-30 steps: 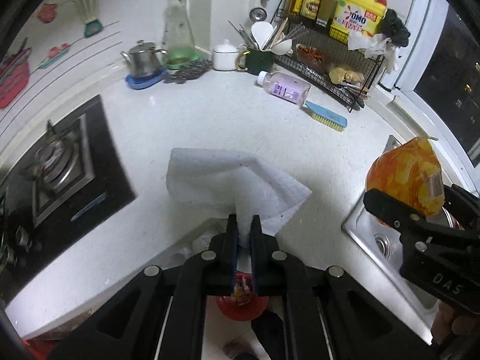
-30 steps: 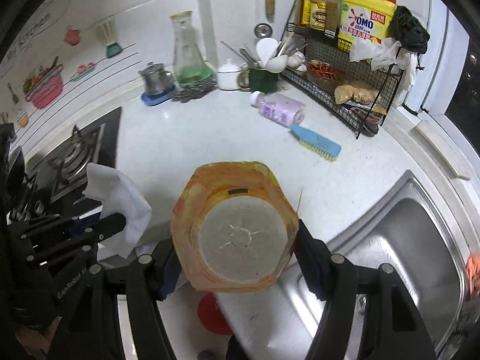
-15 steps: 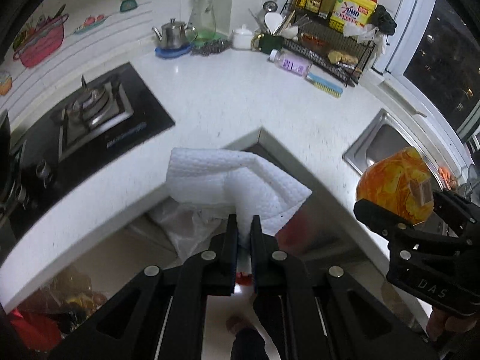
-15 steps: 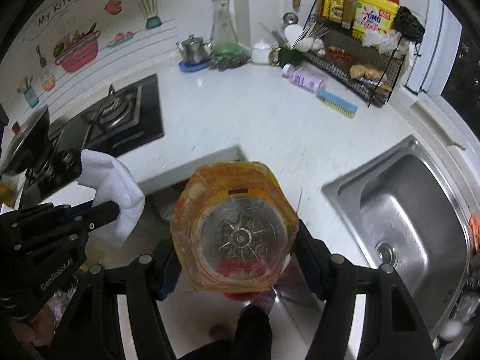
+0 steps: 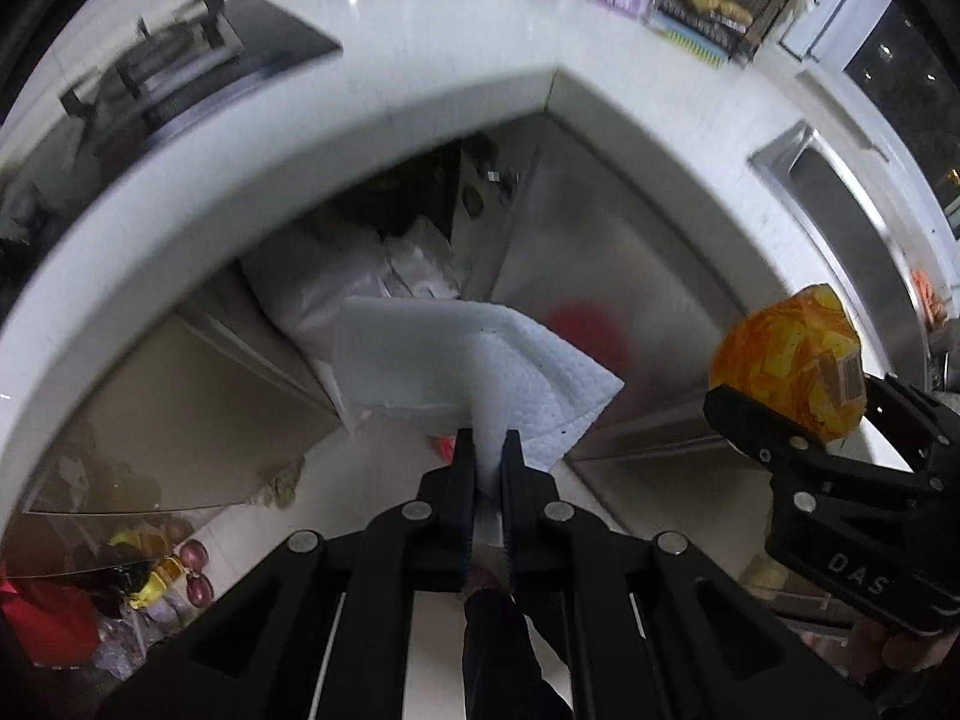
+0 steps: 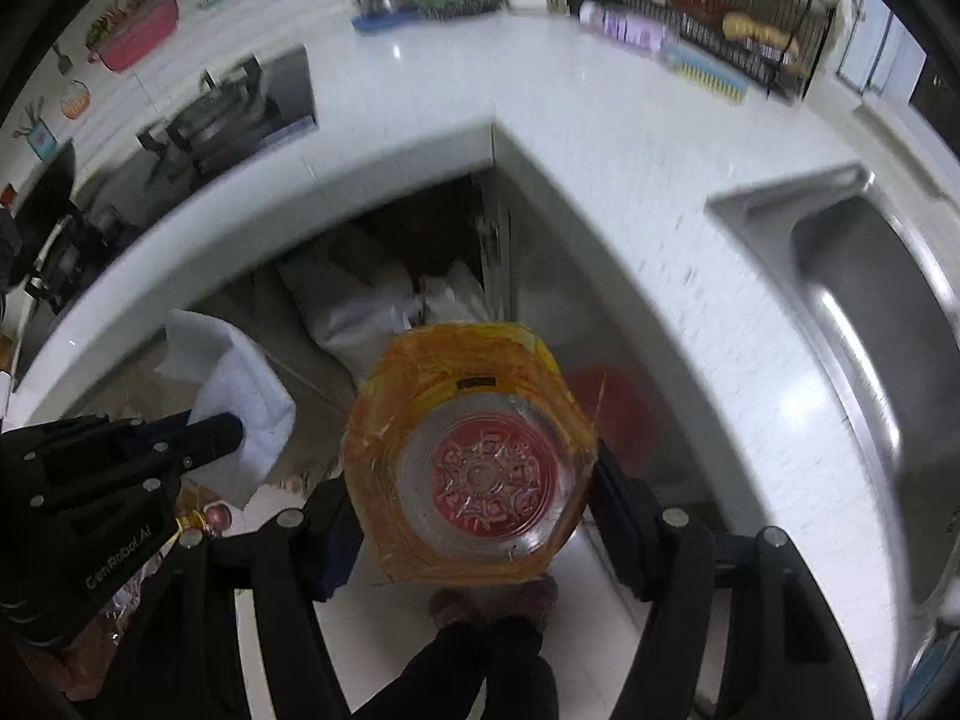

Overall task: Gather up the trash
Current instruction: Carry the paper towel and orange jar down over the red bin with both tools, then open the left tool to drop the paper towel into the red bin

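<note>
Left wrist: left gripper [image 5: 487, 443] jaws still pinched on paper towel [image 5: 474, 360], now off the bench [image 5: 420, 60] edge, over white bag [image 5: 324, 294] below | Right wrist: right gripper [image 6: 474, 516] jaws still clamping orange jar [image 6: 468, 456], likewise carried past bench edge, right of bag [image 6: 360, 306].

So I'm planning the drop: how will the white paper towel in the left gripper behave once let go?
Probably floppy: the paper towel droops and folds beyond the left gripper. Likely very light, so it may flutter rather than fall straight.
</note>
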